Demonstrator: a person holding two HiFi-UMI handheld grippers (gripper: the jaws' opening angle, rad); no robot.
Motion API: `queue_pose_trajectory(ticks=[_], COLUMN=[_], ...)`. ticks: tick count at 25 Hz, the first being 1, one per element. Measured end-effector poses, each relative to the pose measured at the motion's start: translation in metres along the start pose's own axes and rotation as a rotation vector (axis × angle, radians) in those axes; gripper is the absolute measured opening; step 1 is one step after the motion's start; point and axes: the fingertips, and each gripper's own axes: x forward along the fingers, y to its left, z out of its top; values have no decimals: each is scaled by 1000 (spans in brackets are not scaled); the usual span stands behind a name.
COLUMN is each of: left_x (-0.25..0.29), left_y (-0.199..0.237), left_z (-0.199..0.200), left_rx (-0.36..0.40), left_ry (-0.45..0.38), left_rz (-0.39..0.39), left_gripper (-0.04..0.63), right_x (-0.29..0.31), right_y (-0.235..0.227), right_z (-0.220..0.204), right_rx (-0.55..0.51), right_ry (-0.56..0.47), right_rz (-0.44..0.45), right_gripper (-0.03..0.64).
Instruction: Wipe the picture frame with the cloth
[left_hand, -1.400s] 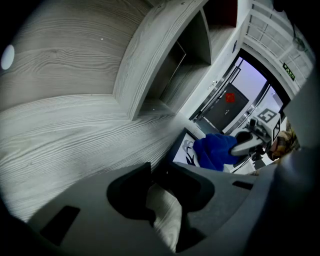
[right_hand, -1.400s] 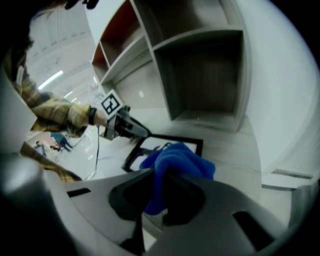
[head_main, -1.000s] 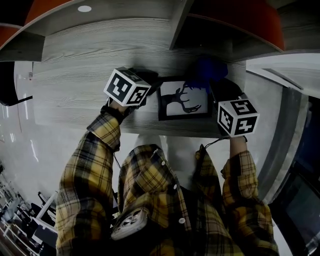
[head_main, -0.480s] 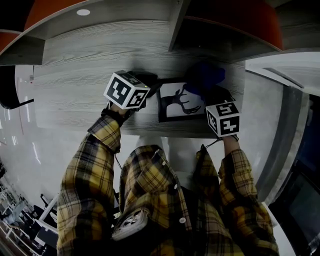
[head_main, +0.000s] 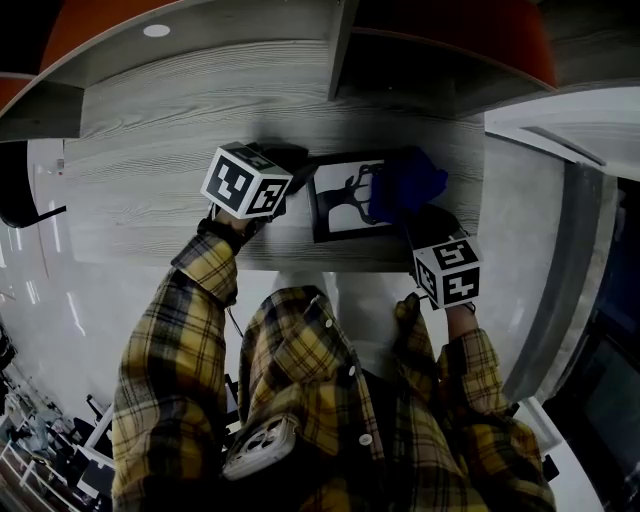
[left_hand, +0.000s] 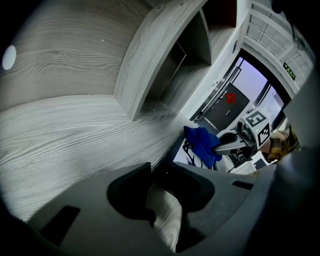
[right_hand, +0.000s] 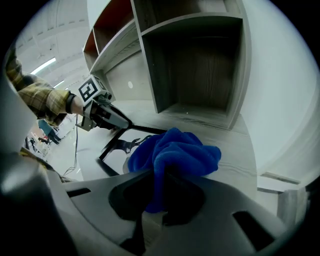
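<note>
Blue cloth is pinched tight in the jaws of the right gripper. It lies on the right part of the picture frame, which is flat on the grey wooden desk at the centre of the head view. The left gripper appears closed narrowly on the frame's left edge. The uncovered picture lies left of the cloth, along the frame's longer side, so I judge the next stroke goes that way.

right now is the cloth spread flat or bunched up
Bunched up: the blue cloth is a crumpled wad pinched between the right gripper's jaws, over the picture frame.
</note>
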Motion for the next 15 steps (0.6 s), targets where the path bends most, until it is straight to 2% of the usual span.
queue_pose_trajectory(ticks=[10,15], left_x=[1,0], left_y=[0,1], left_z=[0,-1], left_rx=[0,19], left_ry=[-2,-29], left_rz=[-2,13], left_gripper=[107,107], right_x=[-27,-36], right_y=[15,15], right_z=[-45,-35], right_rx=[94,100], right_ry=[31,3], right_rz=[4,-14], right_gripper=[46,46])
